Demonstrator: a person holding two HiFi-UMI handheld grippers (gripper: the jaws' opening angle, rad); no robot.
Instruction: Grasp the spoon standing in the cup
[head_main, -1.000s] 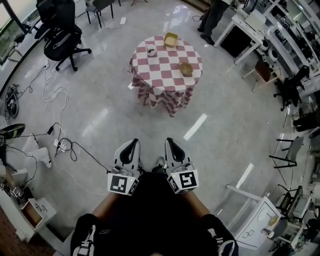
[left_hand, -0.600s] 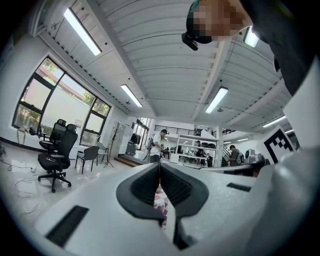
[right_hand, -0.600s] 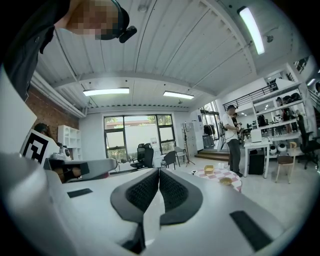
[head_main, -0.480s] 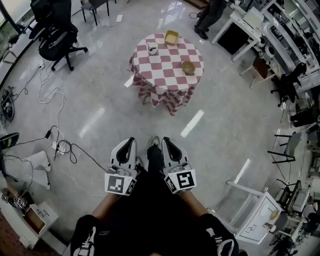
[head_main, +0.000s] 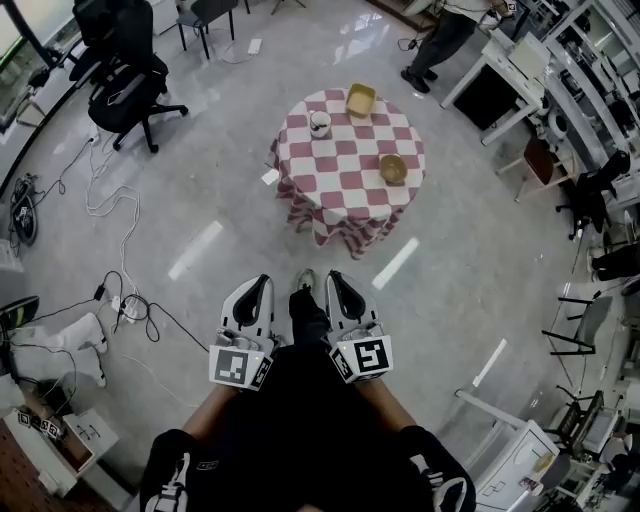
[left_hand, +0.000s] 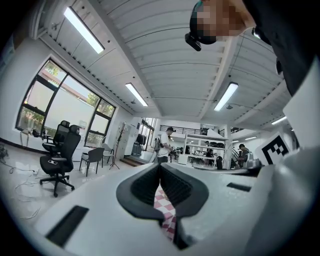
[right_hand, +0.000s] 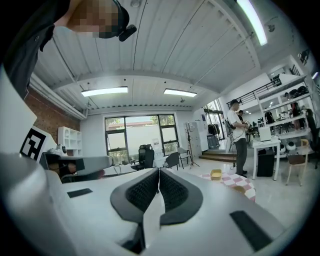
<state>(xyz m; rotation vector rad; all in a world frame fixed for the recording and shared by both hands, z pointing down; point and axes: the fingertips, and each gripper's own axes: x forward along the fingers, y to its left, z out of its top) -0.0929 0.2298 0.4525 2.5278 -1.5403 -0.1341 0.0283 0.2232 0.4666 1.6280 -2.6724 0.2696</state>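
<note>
A white cup (head_main: 320, 123) with a spoon standing in it sits at the far left of a round table with a red-and-white checked cloth (head_main: 345, 170). The head view shows that table a few steps ahead. My left gripper (head_main: 262, 284) and right gripper (head_main: 335, 279) are held side by side close to my body, pointing level toward the table, both shut and empty. In the left gripper view the left gripper (left_hand: 160, 167) has its pads meeting, with checked cloth (left_hand: 167, 212) showing below them. The right gripper (right_hand: 158, 172) is also shut; the table (right_hand: 231, 181) lies to its right.
A yellow box (head_main: 360, 99) and a tan bowl (head_main: 393, 168) also sit on the table. Black office chairs (head_main: 125, 70) stand far left, cables (head_main: 110, 200) trail over the floor at left, a person (head_main: 440, 35) stands beyond the table, and desks and racks (head_main: 560, 120) line the right.
The table has come nearer and shifted right in the head view as I walk toward it. Both grippers stay shut, side by side in front of me.
</note>
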